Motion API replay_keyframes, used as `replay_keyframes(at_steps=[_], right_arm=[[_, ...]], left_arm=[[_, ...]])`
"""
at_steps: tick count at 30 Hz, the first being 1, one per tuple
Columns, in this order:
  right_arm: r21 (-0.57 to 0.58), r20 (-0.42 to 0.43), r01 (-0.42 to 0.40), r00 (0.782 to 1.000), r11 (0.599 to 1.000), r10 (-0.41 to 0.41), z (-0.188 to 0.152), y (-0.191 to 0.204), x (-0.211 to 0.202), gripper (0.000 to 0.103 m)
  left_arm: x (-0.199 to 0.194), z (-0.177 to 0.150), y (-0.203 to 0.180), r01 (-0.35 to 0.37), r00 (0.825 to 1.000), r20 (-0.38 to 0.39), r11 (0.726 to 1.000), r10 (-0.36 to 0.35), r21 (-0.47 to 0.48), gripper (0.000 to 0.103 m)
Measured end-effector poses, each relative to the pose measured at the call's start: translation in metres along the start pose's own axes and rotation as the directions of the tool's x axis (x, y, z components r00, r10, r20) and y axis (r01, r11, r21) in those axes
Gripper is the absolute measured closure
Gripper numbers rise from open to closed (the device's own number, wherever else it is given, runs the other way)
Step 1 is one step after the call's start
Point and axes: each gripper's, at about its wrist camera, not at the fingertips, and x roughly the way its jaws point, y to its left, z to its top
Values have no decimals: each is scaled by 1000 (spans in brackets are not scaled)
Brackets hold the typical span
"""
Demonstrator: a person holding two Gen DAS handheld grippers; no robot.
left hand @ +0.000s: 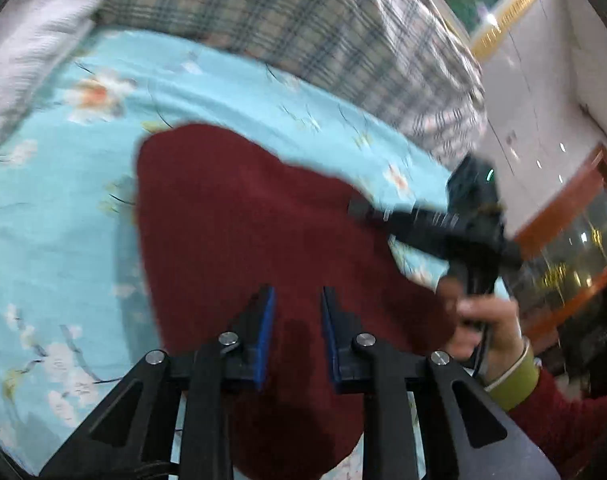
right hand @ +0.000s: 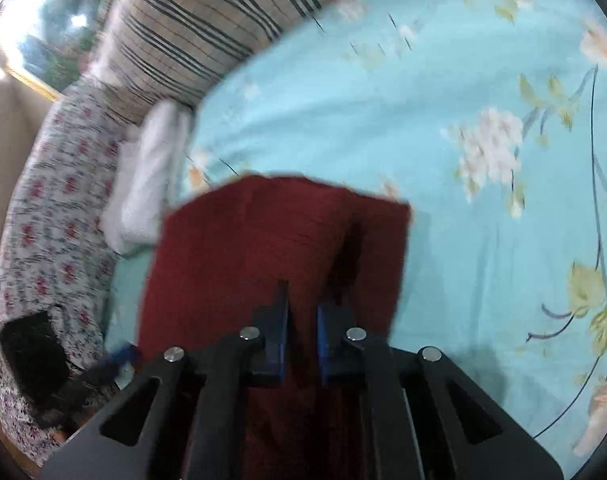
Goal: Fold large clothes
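Floral bedsheet [right hand: 443, 128] | red garment [left hand: 239, 216] between both parted jaws | left gripper [left hand: 298, 312], right gripper [right hand: 303, 312] unclenched | pinch evenly, lift together.

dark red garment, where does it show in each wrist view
Left wrist: the dark red garment fills the centre and runs down between the left gripper.
Right wrist: lower centre, running down between the right gripper.
Shared landmark: the white folded cloth beside the plaid bedding.

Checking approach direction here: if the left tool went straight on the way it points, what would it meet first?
Most likely the dark red garment, which spreads directly ahead of the left tool; depth is unclear through the blur.
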Motion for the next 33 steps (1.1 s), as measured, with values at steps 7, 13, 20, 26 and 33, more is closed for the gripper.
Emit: replay_keyframes(at_steps=[7, 13, 20, 26, 33], right_arm=[[52, -55, 71, 996, 996, -68, -5, -29, 14, 91], [-9, 64, 143, 988, 990, -143, 6, 5, -25, 85], [-148, -95, -206, 976, 967, 194, 17, 102, 21, 85], [-109, -220, -169, 965, 980, 142, 30, 111, 130, 101], [-2, -271, -113, 956, 994, 109, 43, 66, 168, 103]], left_arm=[[36, -18, 1, -60, 997, -38, 998, 61, 28, 91], [-15, -27, 4, -19, 1000, 17, 1000, 19, 16, 89], [-20, -66, 7, 53, 999, -13, 999, -53, 12, 90], [7, -77, 24, 77, 996, -36, 996, -79, -46, 103], [13, -79, 24, 49, 998, -36, 997, -50, -52, 102]])
